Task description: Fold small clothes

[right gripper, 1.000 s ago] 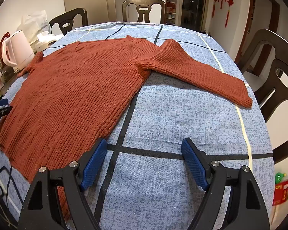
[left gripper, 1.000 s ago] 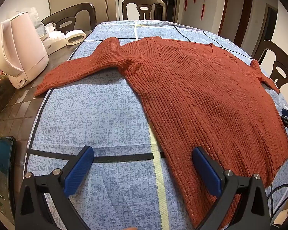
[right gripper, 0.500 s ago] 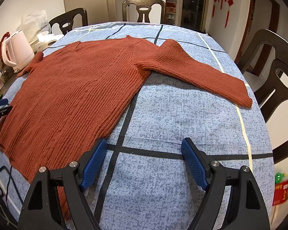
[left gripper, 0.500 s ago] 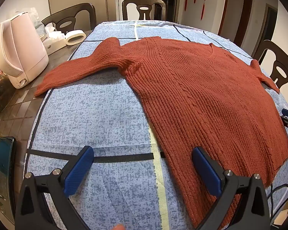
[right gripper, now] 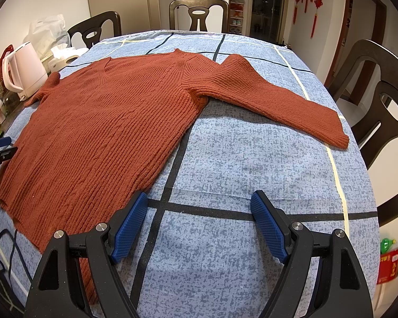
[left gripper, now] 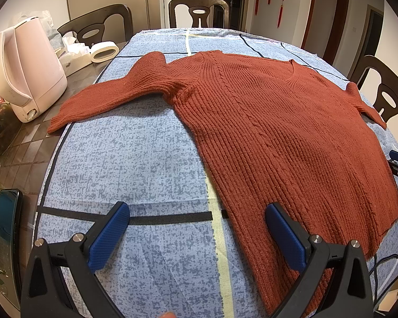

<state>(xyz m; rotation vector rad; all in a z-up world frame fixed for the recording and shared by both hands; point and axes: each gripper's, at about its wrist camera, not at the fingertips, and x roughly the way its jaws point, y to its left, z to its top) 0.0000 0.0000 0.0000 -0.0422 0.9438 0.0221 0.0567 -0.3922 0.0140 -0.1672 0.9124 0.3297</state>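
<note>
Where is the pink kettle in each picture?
Left wrist view: the pink kettle is big, at the far left edge, standing on the bare table beside the blue cloth.
Right wrist view: the same kettle looks small, at the upper left, beyond the sweater's far sleeve.
Shared landmark: the rust-red sweater spread flat on the cloth, and the chair at the far end.

Left gripper (left gripper: 197,229) is held low and level, jaws spread wide, nothing gripped; blue pads (left gripper: 109,234) angled toward 11 and 1 o'clock. Right gripper (right gripper: 199,222) is likewise held wide apart, unloaded.
</note>
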